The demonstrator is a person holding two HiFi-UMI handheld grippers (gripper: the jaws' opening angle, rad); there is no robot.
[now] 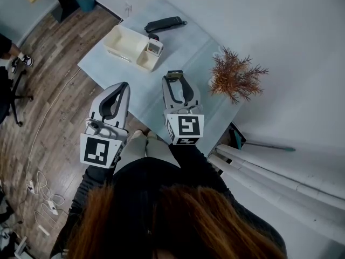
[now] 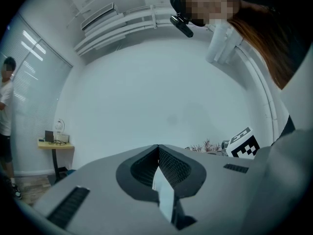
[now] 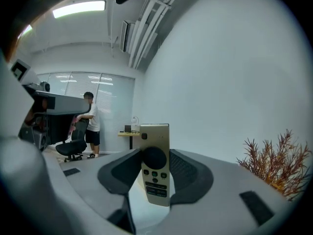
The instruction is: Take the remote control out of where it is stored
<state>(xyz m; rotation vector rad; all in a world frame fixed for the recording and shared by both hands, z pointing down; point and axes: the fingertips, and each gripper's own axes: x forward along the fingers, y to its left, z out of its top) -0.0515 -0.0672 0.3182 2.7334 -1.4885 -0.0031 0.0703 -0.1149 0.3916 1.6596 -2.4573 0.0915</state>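
Observation:
A beige remote control (image 3: 155, 173) with a round black pad and small buttons stands upright between the pads of my right gripper (image 3: 155, 156), which is shut on it. In the head view this right gripper (image 1: 174, 77) hovers over the near part of the pale table (image 1: 183, 47), and the remote's top end shows at its tips. A white storage box (image 1: 125, 42) lies farther back on the table. My left gripper (image 1: 124, 86) hangs beside the table's near left edge. Its jaws meet with nothing between them (image 2: 157, 148).
A black handset-like object (image 1: 164, 24) lies at the table's far edge. A small grey item (image 1: 154, 47) stands in the box's small end compartment. A dried brown plant (image 1: 234, 77) sits to the right. A person (image 3: 91, 124) stands by an office chair far off.

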